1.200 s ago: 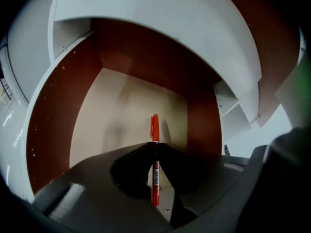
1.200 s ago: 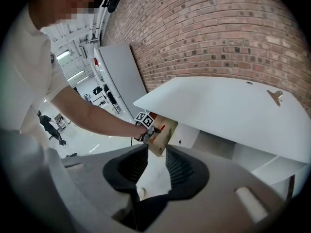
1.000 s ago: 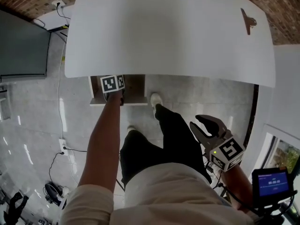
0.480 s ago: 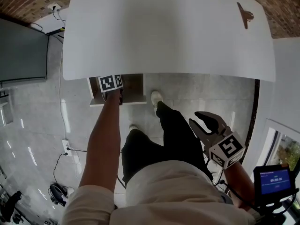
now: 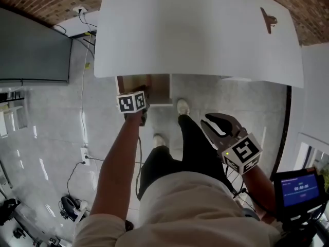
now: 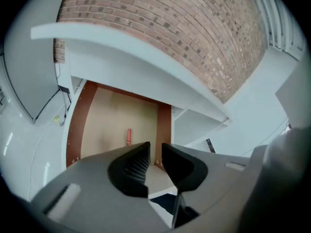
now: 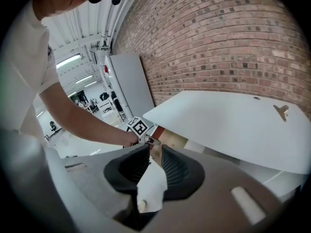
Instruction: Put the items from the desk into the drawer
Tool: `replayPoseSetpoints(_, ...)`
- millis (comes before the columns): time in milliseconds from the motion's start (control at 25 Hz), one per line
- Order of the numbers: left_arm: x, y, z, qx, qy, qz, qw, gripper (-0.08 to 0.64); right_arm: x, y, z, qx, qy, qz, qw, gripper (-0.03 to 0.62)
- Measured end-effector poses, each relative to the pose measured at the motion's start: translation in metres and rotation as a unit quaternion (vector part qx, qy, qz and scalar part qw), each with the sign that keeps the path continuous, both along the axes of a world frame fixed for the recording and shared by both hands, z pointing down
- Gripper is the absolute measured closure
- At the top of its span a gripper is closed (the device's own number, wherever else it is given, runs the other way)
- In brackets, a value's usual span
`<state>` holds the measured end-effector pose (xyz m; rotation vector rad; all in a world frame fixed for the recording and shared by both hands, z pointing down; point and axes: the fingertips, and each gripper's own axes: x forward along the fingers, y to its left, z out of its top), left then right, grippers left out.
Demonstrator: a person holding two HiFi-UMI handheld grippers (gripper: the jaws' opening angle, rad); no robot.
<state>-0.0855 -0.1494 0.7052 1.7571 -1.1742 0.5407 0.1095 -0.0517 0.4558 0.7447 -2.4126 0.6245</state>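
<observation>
Head view: left claw [image 5: 142, 93] (empty, just opened) hangs by the drawer [image 5: 157, 86]; right claw [image 5: 207, 123], empty, just narrowing, could knock the clip [image 5: 268, 20] off the worktop [image 5: 195, 35].

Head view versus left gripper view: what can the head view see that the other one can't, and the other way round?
Only the head view shows the small brown item on the white desk, plus the person's legs. Only the left gripper view shows a thin red stick lying in the drawer. Both show the desk, the open drawer and the brick wall.
</observation>
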Motion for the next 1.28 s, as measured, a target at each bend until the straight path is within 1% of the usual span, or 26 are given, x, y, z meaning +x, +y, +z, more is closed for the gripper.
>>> replayPoseSetpoints(120,0.001,0.032,-0.059,0.028,0.016,0.028,0.9991,0.479,-0.017,0.014,-0.027,0.012,-0.017,-0.008,1.000,0.518)
replayPoseSetpoints(240,-0.002,0.063,-0.111,0.061,0.033,0.048,0.9964,0.503,-0.035,0.026,-0.043,0.028,-0.033,-0.014,0.999,0.541)
replayPoseSetpoints(360,-0.005,0.104,-0.167,0.096,0.048,0.057,0.9926,0.546,-0.046,0.050,-0.066,0.049,-0.025,-0.028,0.998,0.586)
replayPoseSetpoints(400,-0.007,0.115,-0.184,0.109,0.049,0.060,0.9910,0.552,-0.049,0.056,-0.072,0.057,-0.022,-0.034,0.998,0.589)
replayPoseSetpoints(480,-0.008,0.137,-0.215,0.133,0.054,0.067,0.9874,0.554,-0.056,0.067,-0.082,0.071,-0.017,-0.044,0.996,0.589)
replayPoseSetpoints(640,-0.012,0.181,-0.267,0.166,0.064,0.088,0.9801,0.554,-0.071,0.088,-0.099,0.089,-0.016,-0.057,0.994,0.589)
replayPoseSetpoints(760,-0.017,0.216,-0.314,0.198,0.072,0.105,0.9718,0.554,-0.089,0.113,-0.113,0.100,-0.012,-0.061,0.993,0.589)
replayPoseSetpoints(840,-0.024,0.248,-0.340,0.213,0.083,0.118,0.9663,0.554,-0.105,0.137,-0.122,0.105,-0.009,-0.061,0.993,0.589)
replayPoseSetpoints(920,-0.030,0.274,-0.359,0.224,0.087,0.129,0.9620,0.554,-0.119,0.153,-0.128,0.110,-0.010,-0.063,0.992,0.589)
replayPoseSetpoints(1000,-0.033,0.286,-0.372,0.234,0.076,0.140,0.9590,0.554,-0.129,0.155,-0.134,0.118,-0.012,-0.074,0.990,0.589)
replayPoseSetpoints(1080,-0.033,0.294,-0.379,0.238,0.067,0.148,0.9577,0.554,-0.135,0.156,-0.138,0.125,-0.015,-0.085,0.988,0.591)
replayPoseSetpoints(1280,-0.028,0.310,-0.391,0.236,0.069,0.169,0.9546,0.554,-0.146,0.160,-0.142,0.129,-0.019,-0.097,0.987,0.590)
